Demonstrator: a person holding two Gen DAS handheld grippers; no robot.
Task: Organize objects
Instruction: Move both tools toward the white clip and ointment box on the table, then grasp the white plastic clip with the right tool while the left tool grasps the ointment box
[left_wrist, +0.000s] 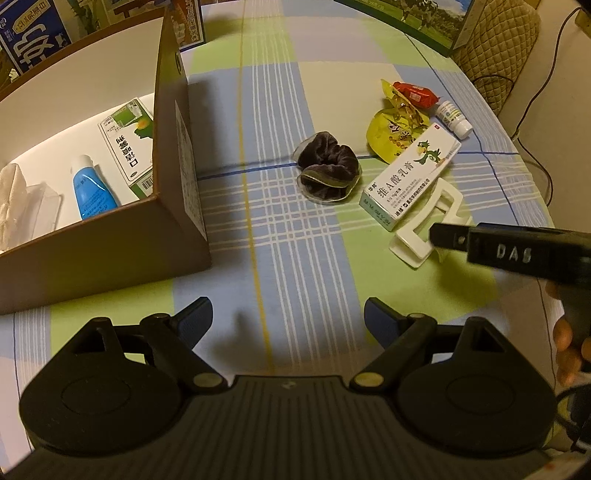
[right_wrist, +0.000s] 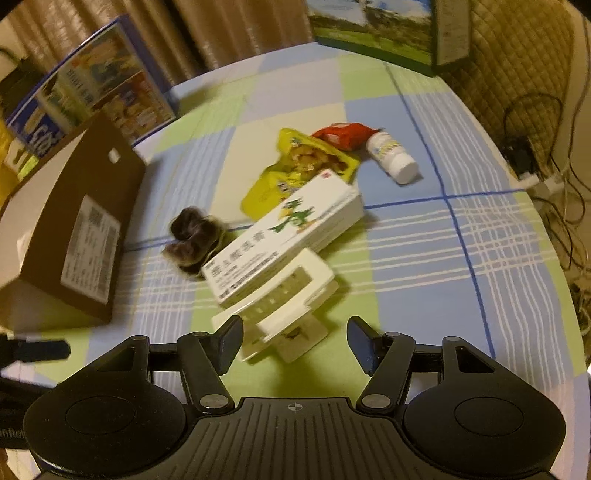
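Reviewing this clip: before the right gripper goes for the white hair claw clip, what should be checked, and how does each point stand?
1. Right gripper open: ok, jaws spread wide.
2. White hair claw clip lined up between the jaws: ok, it sits just ahead, slightly toward the left finger.
3. Clip free of neighbours: not ok, the ointment box appears to rest against its far edge.
4. Left gripper out of the way: ok, open and empty over bare tablecloth.
5. Cardboard box has room: ok, open floor space shows beside the blue tube.
6. Grip depth on the clip: cannot tell, the right wrist view is blurred.
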